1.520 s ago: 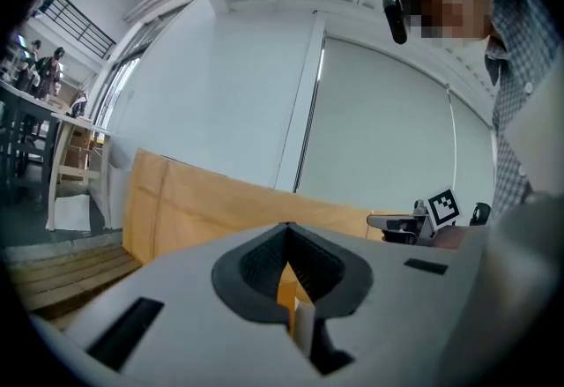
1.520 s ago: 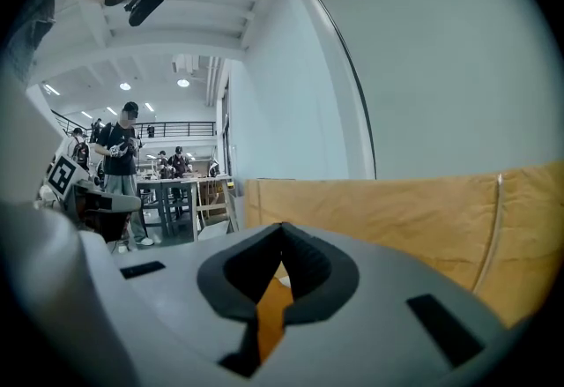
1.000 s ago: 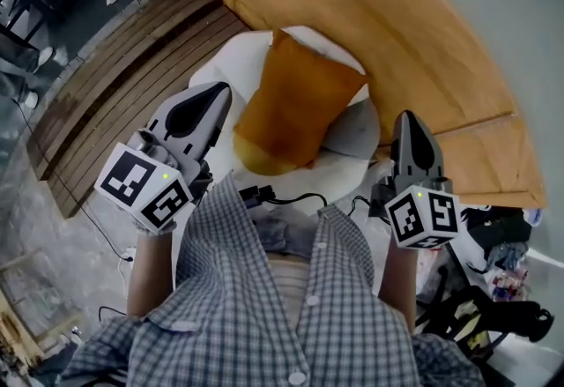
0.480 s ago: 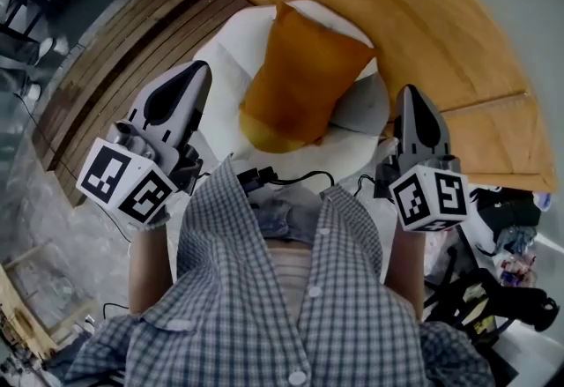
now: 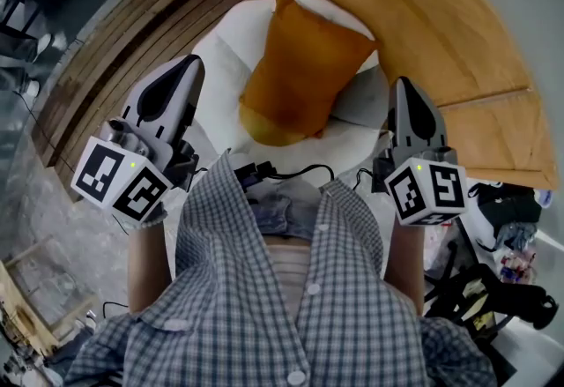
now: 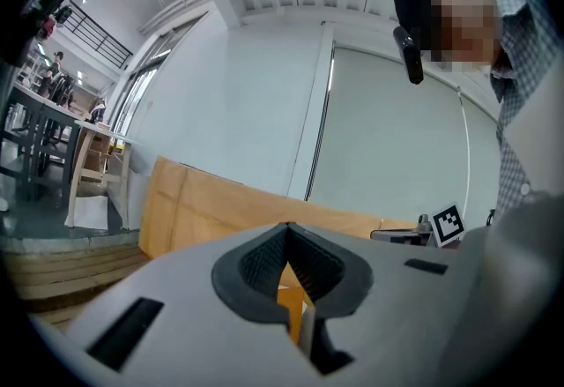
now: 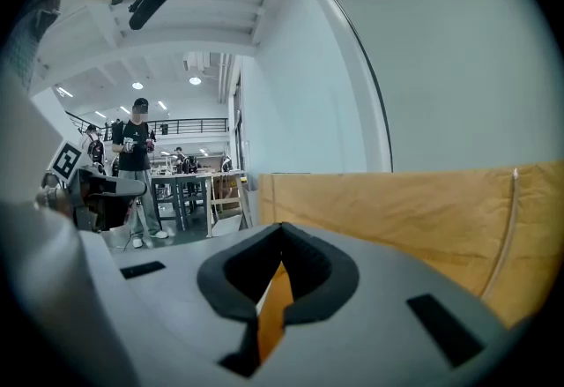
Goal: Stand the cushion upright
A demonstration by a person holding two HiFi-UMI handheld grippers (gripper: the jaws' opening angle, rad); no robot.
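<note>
— Where is the cushion?
— The orange cushion [image 5: 304, 59] rests on the white seat [image 5: 225, 50], with its far end toward the wooden panel [image 5: 423, 15] behind that seat.
— And the grippers?
— The left gripper [image 5: 188, 66] hangs at the seat's left edge and the right gripper [image 5: 401, 87] at its right edge. Neither touches the cushion.
— Jaws?
— Both pairs are pressed together, holding nothing.
</note>
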